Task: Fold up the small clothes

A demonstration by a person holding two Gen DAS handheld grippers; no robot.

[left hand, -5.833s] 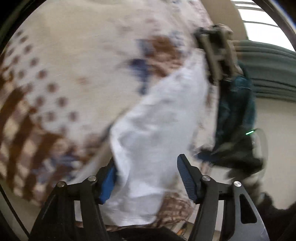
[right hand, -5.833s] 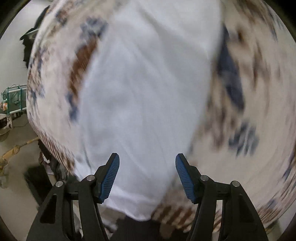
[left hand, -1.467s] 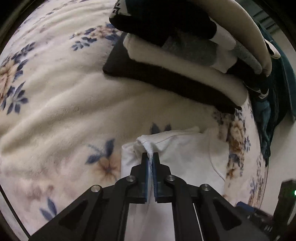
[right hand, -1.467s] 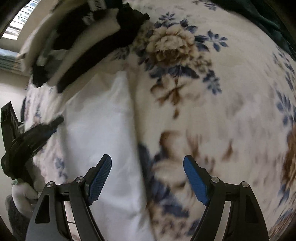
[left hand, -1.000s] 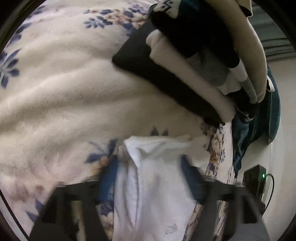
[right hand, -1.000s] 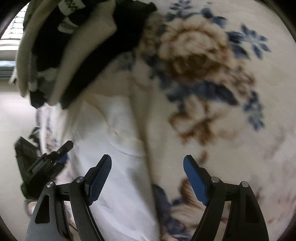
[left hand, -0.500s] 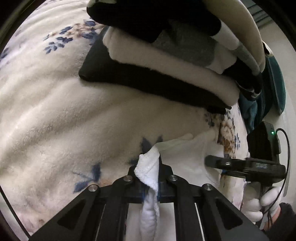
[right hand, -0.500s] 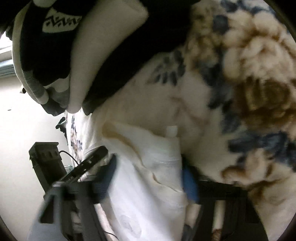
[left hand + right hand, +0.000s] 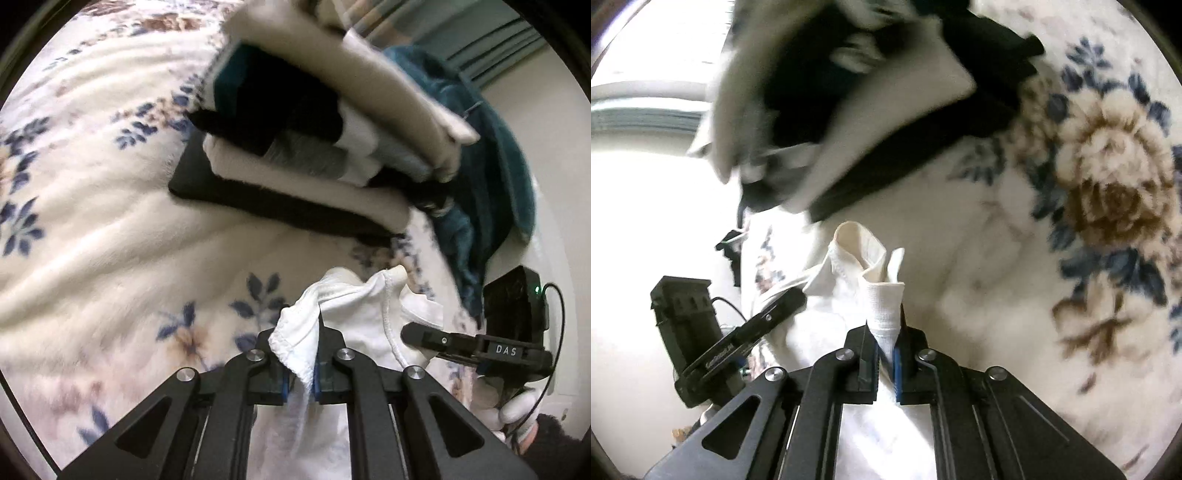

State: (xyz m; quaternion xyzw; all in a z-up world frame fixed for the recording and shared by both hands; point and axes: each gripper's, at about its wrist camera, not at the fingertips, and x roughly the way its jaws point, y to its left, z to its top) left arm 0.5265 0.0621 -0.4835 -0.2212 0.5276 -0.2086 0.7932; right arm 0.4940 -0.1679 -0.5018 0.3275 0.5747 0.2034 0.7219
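**Both grippers pinch the white garment on the floral blanket**

Surroundings first — a stack of folded clothes, black, cream and grey layers, sits on the floral blanket just beyond the white garment; it fills the top of both views and is blurred in the right wrist view. A teal cloth hangs past the stack at the bed's edge. Nothing lies between the jaws and the garment.

Left gripper: jaws closed on a bunched hem edge of the garment, cloth spilling over the left jaw. Right gripper: jaws nipped on a narrow upstanding fold of the same garment. Each gripper shows in the other's view — the right one at lower right, gloved hand under it; the left one at lower left.

Versus a second ago — both jaws were wide with the garment flat below; now both are clamped and the pinched edges are pulled up off the blanket.

Garment lies near the bed edge, long axis running from the jaws toward the stack; collar end rumpled, nearest the stack.
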